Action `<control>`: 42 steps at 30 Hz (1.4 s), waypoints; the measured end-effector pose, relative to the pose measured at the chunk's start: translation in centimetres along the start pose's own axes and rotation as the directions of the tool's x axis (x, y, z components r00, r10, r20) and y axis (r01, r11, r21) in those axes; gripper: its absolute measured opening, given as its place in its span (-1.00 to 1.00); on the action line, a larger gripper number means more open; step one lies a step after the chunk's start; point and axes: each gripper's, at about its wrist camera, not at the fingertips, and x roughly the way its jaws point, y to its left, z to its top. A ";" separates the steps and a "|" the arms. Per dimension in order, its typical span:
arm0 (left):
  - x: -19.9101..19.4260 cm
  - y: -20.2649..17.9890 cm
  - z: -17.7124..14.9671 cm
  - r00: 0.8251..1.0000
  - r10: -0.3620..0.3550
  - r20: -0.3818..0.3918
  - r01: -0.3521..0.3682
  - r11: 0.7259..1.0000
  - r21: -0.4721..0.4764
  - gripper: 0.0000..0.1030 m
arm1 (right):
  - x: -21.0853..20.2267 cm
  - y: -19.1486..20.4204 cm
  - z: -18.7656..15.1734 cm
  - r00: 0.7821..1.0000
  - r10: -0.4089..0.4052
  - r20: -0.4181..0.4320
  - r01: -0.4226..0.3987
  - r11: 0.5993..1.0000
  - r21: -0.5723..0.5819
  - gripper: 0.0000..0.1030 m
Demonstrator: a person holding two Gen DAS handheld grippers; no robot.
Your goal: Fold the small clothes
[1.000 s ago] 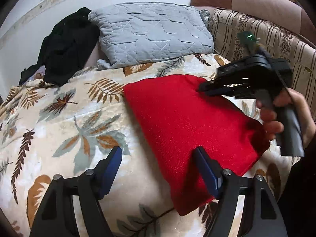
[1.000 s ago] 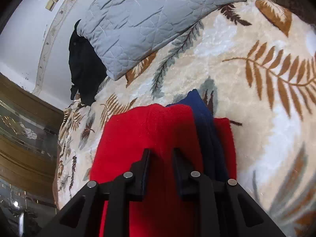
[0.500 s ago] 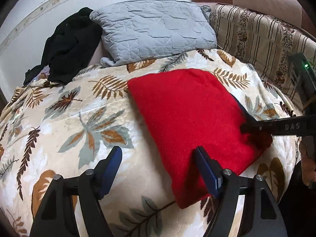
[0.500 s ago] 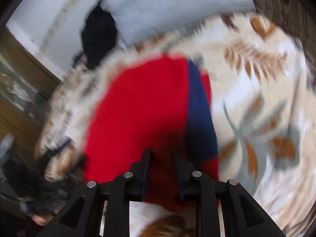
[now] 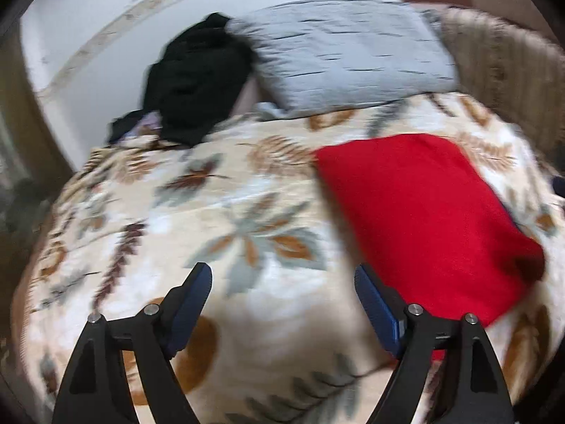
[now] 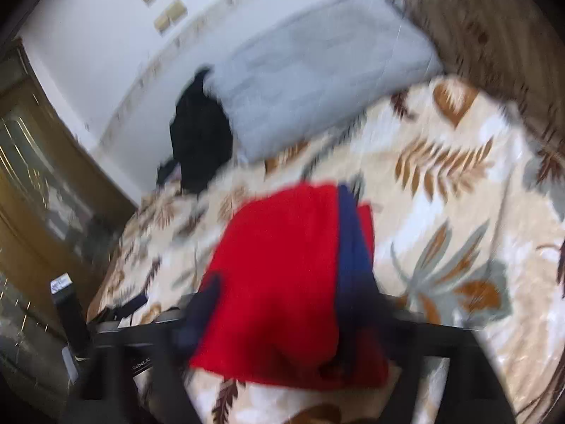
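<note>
A folded red garment (image 5: pixel 423 219) lies flat on the leaf-patterned blanket (image 5: pixel 219 233), right of centre in the left wrist view. My left gripper (image 5: pixel 282 289) hovers over the blanket with its jaws opening. Only blanket lies between them, and the garment's near edge runs beside the right finger (image 5: pixel 374 300). The blurred right wrist view shows the red garment (image 6: pixel 282 282) with a dark blue band (image 6: pixel 349 240) along its right side. My right gripper (image 6: pixel 293 314) is above the garment's near end, its jaws opening wide. Its pads are off the cloth.
A grey quilted pillow (image 5: pixel 346 53) leans at the head of the bed, with a heap of black clothing (image 5: pixel 197 84) to its left. A striped sofa back (image 5: pixel 512 81) rises at the right. A wooden cabinet (image 6: pixel 42 194) stands beyond the bed's left edge.
The right gripper went from shut to wide open and pulled back and up from the garment, leaving the left wrist view. The left view swung left, and its jaws spread slightly.
</note>
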 end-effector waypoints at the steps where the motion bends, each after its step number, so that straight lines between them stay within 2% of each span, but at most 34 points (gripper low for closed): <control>1: 0.0 0.2 0.1 1.000 0.030 -0.002 -0.030 1.000 -0.005 0.62 | 0.0 0.0 0.1 1.000 0.006 0.007 -0.006 1.000 0.002 0.68; 6: -0.2 1.6 0.2 1.000 0.027 0.011 -0.026 0.998 -0.048 0.62 | 0.7 -0.8 0.6 0.999 0.041 -0.034 -0.039 0.998 0.053 0.68; 12: -0.1 2.4 0.4 1.000 0.016 0.015 -0.015 0.997 -0.074 0.62 | 1.0 -1.1 0.6 0.997 0.072 -0.024 -0.070 0.995 0.074 0.68; 42: 1.0 2.0 0.8 1.000 -0.010 0.000 0.010 0.997 -0.072 0.62 | 2.4 -2.7 1.0 0.991 0.113 -0.067 -0.105 0.987 0.119 0.68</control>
